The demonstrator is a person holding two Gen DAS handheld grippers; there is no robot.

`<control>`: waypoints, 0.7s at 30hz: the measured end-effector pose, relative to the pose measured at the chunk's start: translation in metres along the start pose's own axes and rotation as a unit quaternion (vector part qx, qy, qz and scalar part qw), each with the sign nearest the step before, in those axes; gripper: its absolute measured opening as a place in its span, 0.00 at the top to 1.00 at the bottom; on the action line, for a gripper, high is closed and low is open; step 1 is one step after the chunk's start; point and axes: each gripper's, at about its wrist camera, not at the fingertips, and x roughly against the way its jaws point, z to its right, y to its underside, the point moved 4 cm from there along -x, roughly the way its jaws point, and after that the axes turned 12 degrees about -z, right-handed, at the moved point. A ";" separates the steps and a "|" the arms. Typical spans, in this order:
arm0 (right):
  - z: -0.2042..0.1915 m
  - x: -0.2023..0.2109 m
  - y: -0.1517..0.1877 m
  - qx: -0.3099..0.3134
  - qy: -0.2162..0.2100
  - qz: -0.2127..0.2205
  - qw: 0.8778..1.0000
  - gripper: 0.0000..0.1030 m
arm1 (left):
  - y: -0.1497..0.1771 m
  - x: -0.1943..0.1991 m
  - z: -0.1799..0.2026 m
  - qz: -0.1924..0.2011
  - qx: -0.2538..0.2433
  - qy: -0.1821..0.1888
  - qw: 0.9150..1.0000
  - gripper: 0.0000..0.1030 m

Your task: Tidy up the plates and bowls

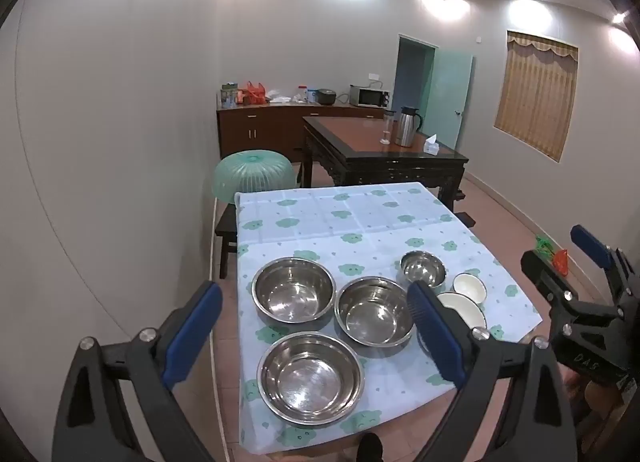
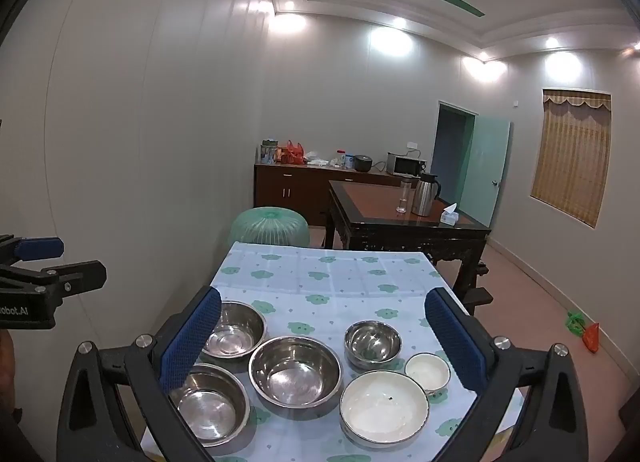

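Both grippers hang above the near edge of the table point(image 1: 400, 206), jaws spread wide, nothing between them: left gripper point(image 1: 316, 326), right gripper point(image 2: 320, 338). On the cloth sit three big steel bowls, near one point(image 1: 310, 378), left one point(image 1: 294, 288), middle one point(image 1: 374, 310). Behind the middle one is a small steel bowl point(image 1: 423, 268). Just right of those are a big white bowl point(image 2: 384, 406) and a small white bowl point(image 2: 427, 371), right beside each other, can't tell if touching.

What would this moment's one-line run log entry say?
left gripper: open, empty | right gripper: open, empty | four steel bowls, two white bowls: apart on table | stacking: not begun
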 end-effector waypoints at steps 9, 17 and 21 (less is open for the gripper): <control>-0.003 0.002 0.003 0.001 -0.002 -0.007 1.000 0.01 | 0.002 0.006 0.003 -0.003 0.015 0.001 1.000 0.07; 0.000 0.001 0.005 -0.002 -0.004 -0.007 1.000 0.01 | 0.002 -0.001 0.002 -0.006 0.016 0.003 1.000 0.07; -0.002 -0.005 0.007 -0.002 -0.005 -0.009 1.000 0.01 | 0.002 0.000 0.002 -0.005 0.016 0.003 1.000 0.07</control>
